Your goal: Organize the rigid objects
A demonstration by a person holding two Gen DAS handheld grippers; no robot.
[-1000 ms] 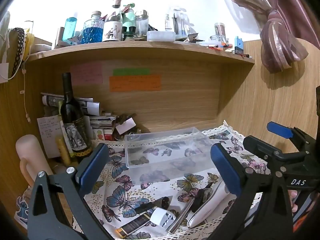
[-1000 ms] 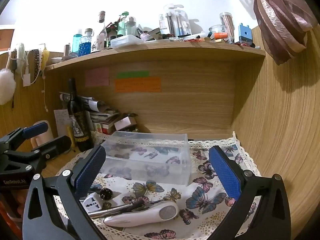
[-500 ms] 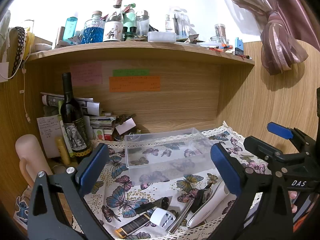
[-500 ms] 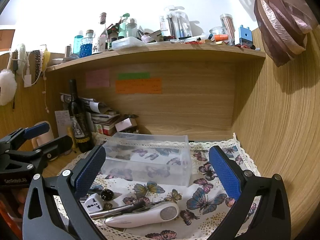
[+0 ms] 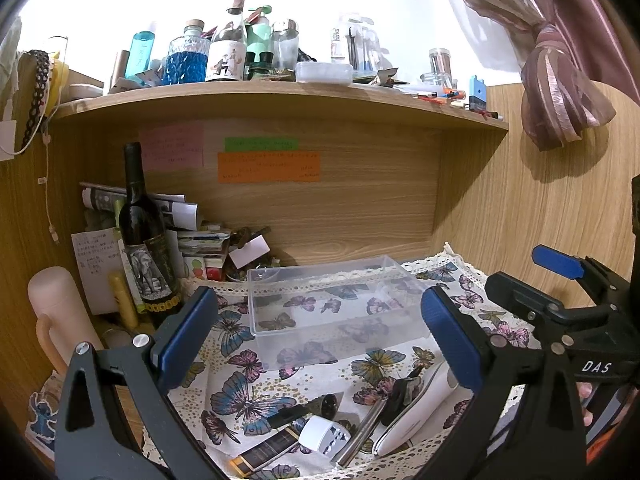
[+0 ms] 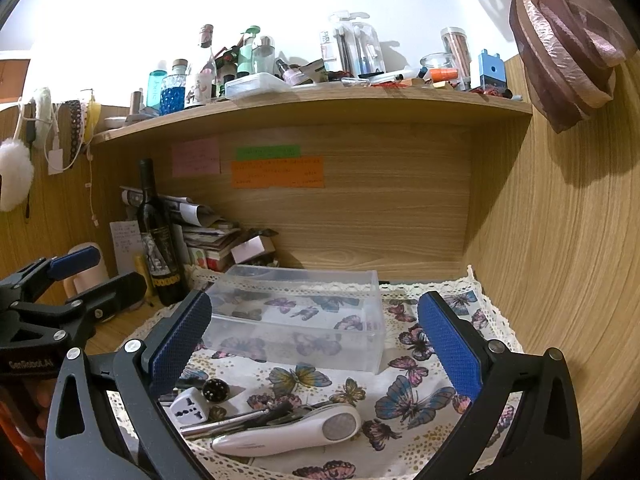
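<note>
A clear plastic box (image 5: 328, 304) stands empty on the butterfly cloth (image 5: 240, 396), also in the right wrist view (image 6: 296, 312). In front of it lie a white handheld device (image 6: 288, 432), a white plug adapter (image 5: 325, 436), a metal rod (image 5: 362, 432), a black and gold bar (image 5: 264, 450), a black key fob (image 5: 400, 394) and a small black cone (image 5: 326, 404). My left gripper (image 5: 320, 332) is open, above the loose items. My right gripper (image 6: 314, 340) is open, above the white device. Each gripper shows at the edge of the other's view.
A dark wine bottle (image 5: 146, 240), stacked papers and small boxes (image 5: 200, 240) and a pink flask (image 5: 60, 320) stand at the back left. A wooden shelf (image 5: 280, 96) crowded with bottles overhangs. A wooden wall (image 6: 560, 280) closes the right side.
Both views have shifted very slightly; the grippers stay open and nothing on the cloth has moved.
</note>
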